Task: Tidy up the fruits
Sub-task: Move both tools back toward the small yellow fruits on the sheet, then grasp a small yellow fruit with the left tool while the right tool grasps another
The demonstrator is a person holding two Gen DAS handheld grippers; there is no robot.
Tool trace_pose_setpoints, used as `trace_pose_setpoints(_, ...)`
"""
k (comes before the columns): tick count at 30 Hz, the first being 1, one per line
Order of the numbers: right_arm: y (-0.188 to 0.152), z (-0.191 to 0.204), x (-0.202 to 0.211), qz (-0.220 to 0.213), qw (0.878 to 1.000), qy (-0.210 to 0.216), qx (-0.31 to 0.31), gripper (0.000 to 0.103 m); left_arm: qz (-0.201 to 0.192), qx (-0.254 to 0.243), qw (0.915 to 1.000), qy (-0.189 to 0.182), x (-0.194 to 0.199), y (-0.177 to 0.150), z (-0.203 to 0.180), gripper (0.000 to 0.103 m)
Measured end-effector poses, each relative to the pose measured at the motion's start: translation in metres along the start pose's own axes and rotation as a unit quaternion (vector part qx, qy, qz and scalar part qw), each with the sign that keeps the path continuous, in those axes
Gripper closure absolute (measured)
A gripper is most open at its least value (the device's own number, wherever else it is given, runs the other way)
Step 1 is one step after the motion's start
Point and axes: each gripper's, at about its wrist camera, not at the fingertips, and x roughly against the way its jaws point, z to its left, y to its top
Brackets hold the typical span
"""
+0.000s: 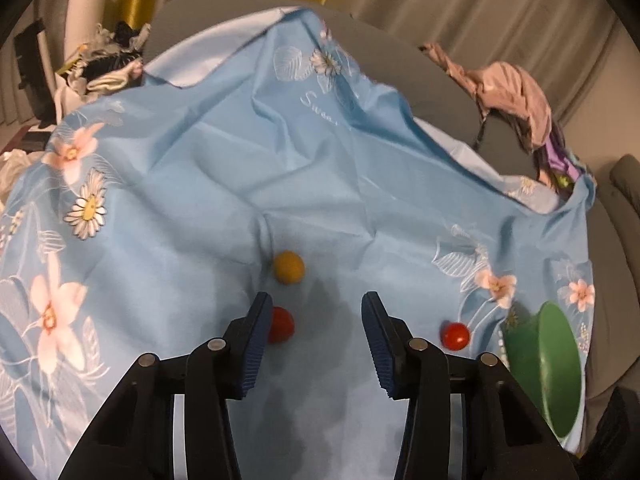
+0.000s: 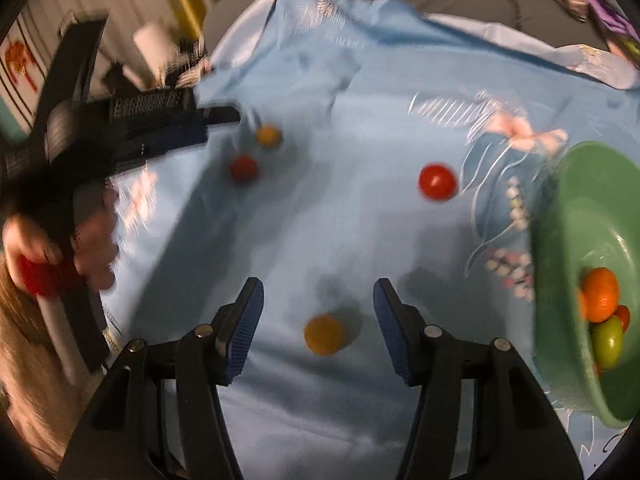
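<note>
Small round fruits lie on a blue flowered cloth (image 1: pixel 208 168). In the left wrist view my left gripper (image 1: pixel 316 312) is open and empty; a red fruit (image 1: pixel 282 325) sits by its left finger, a yellow fruit (image 1: pixel 289 266) just beyond, another red fruit (image 1: pixel 455 335) to the right near a green bowl (image 1: pixel 558 372). In the right wrist view my right gripper (image 2: pixel 320 300) is open, with a yellow fruit (image 2: pixel 324 334) between its fingers on the cloth. The green bowl (image 2: pixel 568 208) at right holds orange, green and red fruits (image 2: pixel 600 294). The left gripper (image 2: pixel 224 116) shows at far left.
A pink garment (image 1: pixel 512 96) lies at the cloth's far right edge. Clutter of cloths and a white roll (image 1: pixel 86 20) stands at the far left. A red fruit (image 2: pixel 437 182) lies mid-cloth. Beige curtains hang behind.
</note>
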Motion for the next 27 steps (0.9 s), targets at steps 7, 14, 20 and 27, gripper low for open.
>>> trace_pose_setpoints(7, -0.009, 0.007, -0.020, 0.038, 0.998, -0.049, 0.033, 0.046, 0.032, -0.005, 0.9994, 0.013, -0.023, 0.003, 0.005, 0.059)
trace_pose_setpoints(14, -0.012, 0.010, -0.026, 0.038, 0.994, -0.083, 0.060, 0.066, 0.042, -0.004, 0.9990, 0.017, -0.032, 0.009, -0.001, 0.059)
trace_pose_setpoints(20, 0.007, -0.015, -0.025, 0.013, 0.999, -0.041, -0.016, 0.079, 0.037, 0.007, 0.9992, 0.015, -0.039, 0.016, -0.005, 0.059)
trace_pose_setpoints(27, 0.018, -0.038, -0.012, -0.020, 0.997, -0.034, -0.065, 0.078, 0.053, 0.011, 0.9977, 0.041, -0.058, 0.016, -0.004, 0.059)
